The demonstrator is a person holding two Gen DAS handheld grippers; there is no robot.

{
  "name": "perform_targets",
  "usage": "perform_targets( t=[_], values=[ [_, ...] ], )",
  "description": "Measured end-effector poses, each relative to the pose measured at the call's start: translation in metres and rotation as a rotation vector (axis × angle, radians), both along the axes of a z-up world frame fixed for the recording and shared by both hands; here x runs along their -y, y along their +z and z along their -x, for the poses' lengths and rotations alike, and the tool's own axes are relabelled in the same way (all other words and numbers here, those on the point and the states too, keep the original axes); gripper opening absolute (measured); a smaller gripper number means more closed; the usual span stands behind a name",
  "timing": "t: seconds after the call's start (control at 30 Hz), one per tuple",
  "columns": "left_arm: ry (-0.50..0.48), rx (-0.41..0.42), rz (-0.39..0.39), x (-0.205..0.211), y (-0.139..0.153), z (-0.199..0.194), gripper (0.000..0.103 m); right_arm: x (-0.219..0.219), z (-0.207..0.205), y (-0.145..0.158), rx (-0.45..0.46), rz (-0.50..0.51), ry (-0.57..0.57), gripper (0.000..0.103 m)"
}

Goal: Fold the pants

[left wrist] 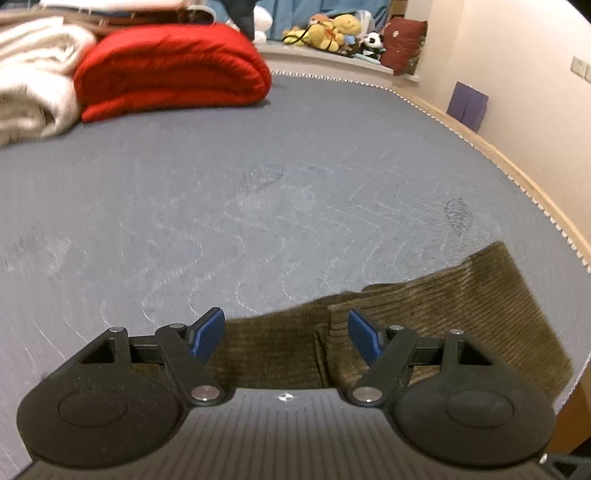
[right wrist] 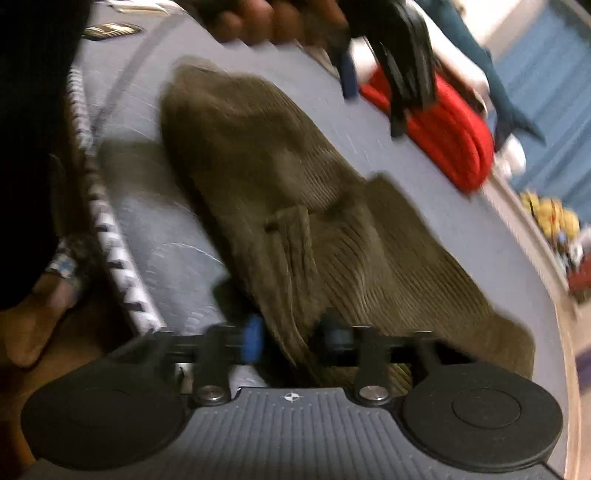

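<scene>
Olive-brown corduroy pants (right wrist: pixel 303 221) lie bunched on the grey-blue mattress (left wrist: pixel 258 192). In the left wrist view the pants (left wrist: pixel 461 306) lie under and to the right of my left gripper (left wrist: pixel 286 338), which hangs open just above them with blue pads apart. In the blurred right wrist view my right gripper (right wrist: pixel 295 338) has its blue pads close on either side of a fold of the pants at their near edge. The left gripper (right wrist: pixel 388 66) shows there at the top, above the far end of the pants.
A folded red blanket (left wrist: pixel 173 70) and cream bedding (left wrist: pixel 33 85) lie at the far left of the mattress. Stuffed toys (left wrist: pixel 332 33) and a dark red pillow (left wrist: pixel 404 44) sit on the ledge beyond. The mattress edge (left wrist: pixel 517 173) curves along the right by the wall.
</scene>
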State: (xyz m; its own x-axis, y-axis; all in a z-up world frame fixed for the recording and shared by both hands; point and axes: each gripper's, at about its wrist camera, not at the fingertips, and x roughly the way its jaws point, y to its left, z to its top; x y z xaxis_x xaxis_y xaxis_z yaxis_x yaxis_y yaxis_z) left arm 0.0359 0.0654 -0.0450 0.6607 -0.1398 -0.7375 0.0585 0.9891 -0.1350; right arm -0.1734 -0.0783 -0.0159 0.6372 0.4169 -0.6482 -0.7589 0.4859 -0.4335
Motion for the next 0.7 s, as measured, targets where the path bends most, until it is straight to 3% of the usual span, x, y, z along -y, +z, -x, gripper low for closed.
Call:
perform_targets(
  t=[0.13,0.23,0.33,0.43,0.5,0.6,0.67,0.7],
  values=[
    [-0.001,-0.058,0.124,-0.009,-0.005,-0.006,0.078,0.012,-0.001,0.029,-0.071,-0.145,0.026,0.053],
    [0.005,-0.141,0.24,-0.009,-0.019,-0.015,0.078,0.031,-0.009,0.049,-0.116,-0.272,-0.025,0.053],
    [0.014,-0.211,0.274,-0.006,-0.037,-0.026,0.077,0.052,-0.031,0.063,-0.113,-0.37,-0.13,0.055],
    [-0.006,-0.243,0.261,0.003,-0.05,-0.035,0.076,0.087,-0.061,0.068,-0.112,-0.448,-0.329,0.061],
    [-0.026,-0.258,0.249,0.008,-0.059,-0.039,0.075,0.117,-0.085,0.068,-0.126,-0.494,-0.523,0.067],
    [-0.054,-0.275,0.197,0.018,-0.074,-0.045,0.075,0.162,-0.113,0.055,-0.179,-0.515,-0.813,0.067],
    [-0.077,-0.243,0.149,0.028,-0.077,-0.047,0.074,0.186,-0.123,0.04,-0.214,-0.504,-0.954,0.067],
    [-0.096,-0.223,0.13,0.034,-0.078,-0.047,0.063,0.197,-0.126,0.033,-0.236,-0.505,-1.009,0.067]
  ],
)
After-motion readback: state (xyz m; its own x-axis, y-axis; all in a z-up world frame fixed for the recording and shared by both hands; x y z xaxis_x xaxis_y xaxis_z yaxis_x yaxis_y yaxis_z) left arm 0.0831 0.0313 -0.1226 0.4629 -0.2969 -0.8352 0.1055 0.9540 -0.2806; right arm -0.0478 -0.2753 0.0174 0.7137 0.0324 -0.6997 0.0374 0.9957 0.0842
